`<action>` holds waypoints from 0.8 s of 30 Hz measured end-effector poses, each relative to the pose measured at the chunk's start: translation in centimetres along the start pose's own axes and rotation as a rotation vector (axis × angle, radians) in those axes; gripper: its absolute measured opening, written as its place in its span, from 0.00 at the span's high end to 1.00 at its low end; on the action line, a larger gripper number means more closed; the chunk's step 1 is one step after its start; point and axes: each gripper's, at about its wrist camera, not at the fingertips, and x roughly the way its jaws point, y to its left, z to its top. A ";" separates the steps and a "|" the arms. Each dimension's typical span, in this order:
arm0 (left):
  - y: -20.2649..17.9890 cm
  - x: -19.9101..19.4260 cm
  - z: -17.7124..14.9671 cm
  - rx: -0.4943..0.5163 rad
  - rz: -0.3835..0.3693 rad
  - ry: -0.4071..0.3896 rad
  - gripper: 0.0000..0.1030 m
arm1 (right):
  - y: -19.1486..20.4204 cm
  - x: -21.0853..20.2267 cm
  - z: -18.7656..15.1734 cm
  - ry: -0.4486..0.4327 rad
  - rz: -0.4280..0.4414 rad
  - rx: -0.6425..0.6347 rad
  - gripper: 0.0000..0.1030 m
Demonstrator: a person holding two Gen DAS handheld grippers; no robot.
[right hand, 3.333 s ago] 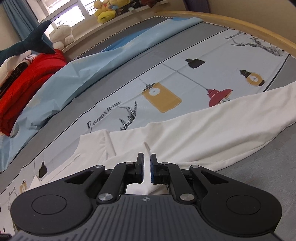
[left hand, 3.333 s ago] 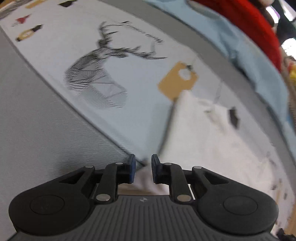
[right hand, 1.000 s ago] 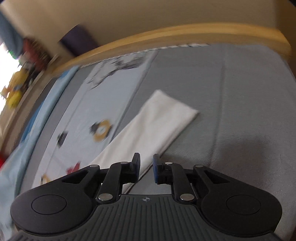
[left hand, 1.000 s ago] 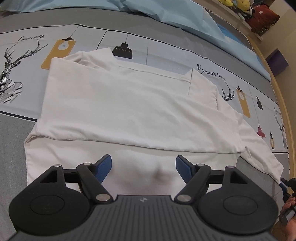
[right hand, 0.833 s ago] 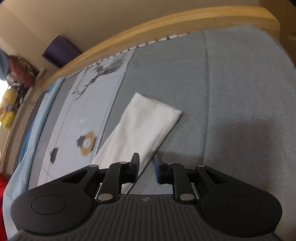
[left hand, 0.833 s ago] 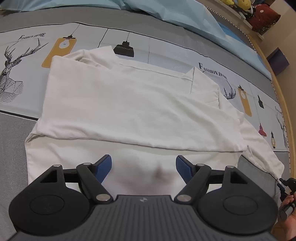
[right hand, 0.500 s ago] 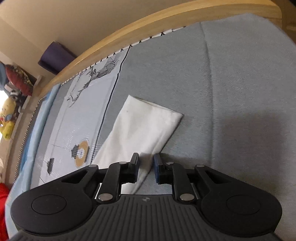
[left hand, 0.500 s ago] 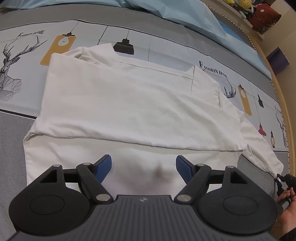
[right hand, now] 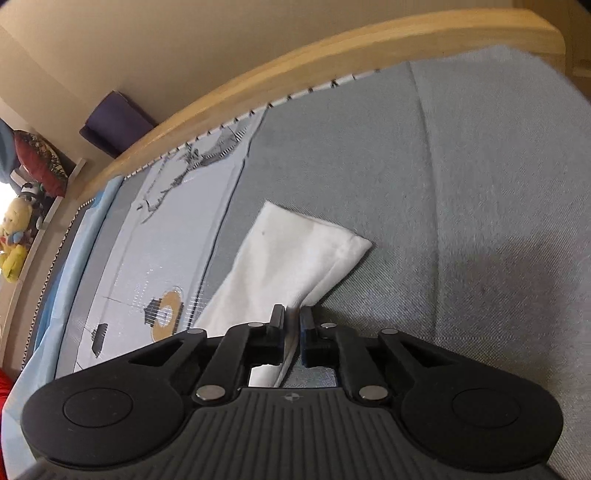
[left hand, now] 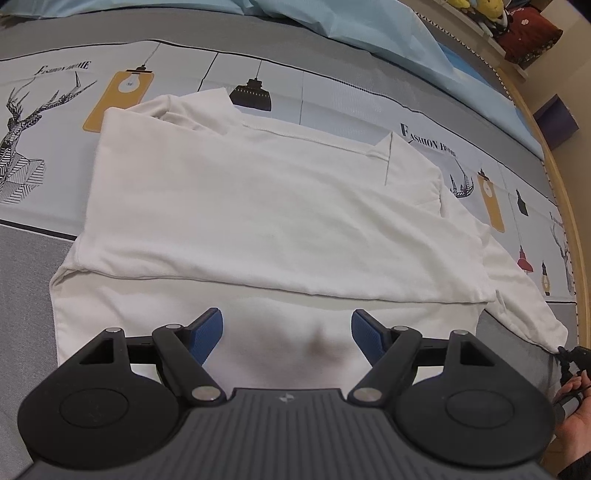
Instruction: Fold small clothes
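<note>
- The white shirt [left hand: 266,206] lies flat on the printed bedsheet [left hand: 332,92], its far half folded toward me so a long fold edge runs across just ahead of my left gripper [left hand: 287,332]
- Its one loose sleeve [right hand: 291,258] trails off to the right, the cuff resting on the plain grey part of the bedding
- My right gripper [right hand: 291,325] now has its fingers pressed together on the sleeve's near edge, the cloth pinched between them; a second ago they only hovered beside that edge, so the grasp is fresh
- In the left view the same gripper shows small at the sleeve tip [left hand: 570,356]
- My left gripper's fingers are spread wide and hold nothing; it has stayed poised over the near hem through the last second, while three seconds back it was shut on cloth
- I judge the body fold done and the sleeve fold next: carry the cuff inward across the body
- Risk: a thin edge pinch may slip, or drag the folded layer askew
- A wooden bed rail [right hand: 295,74] and a blue quilt [left hand: 351,26] border the work area
</note>
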 end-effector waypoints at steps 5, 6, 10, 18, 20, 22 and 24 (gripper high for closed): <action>0.7 -0.2 0.2 -0.009 0.002 -0.001 0.21 | 4.5 -3.8 -0.4 -0.094 0.068 -0.089 0.95; 0.9 -0.3 0.2 -0.013 0.002 -0.003 0.21 | 5.8 -4.9 -0.6 -0.112 0.094 -0.122 0.95; 2.1 -0.8 0.6 -0.042 0.004 -0.013 0.21 | 12.0 -9.5 -3.4 -0.152 0.236 -0.294 0.95; 8.9 -3.2 2.9 -0.264 0.026 -0.089 0.21 | 26.4 -21.4 -21.7 0.058 0.855 -0.849 0.92; 10.7 -3.6 3.4 -0.302 0.037 -0.095 0.21 | 28.2 -23.2 -26.1 0.244 1.031 -0.998 0.90; 12.2 -3.9 3.8 -0.329 0.035 -0.103 0.22 | 28.7 -24.6 -28.9 0.338 1.127 -1.109 0.89; 13.2 -4.4 4.1 -0.348 0.032 -0.113 0.24 | 29.1 -25.4 -30.0 0.365 1.145 -1.176 0.86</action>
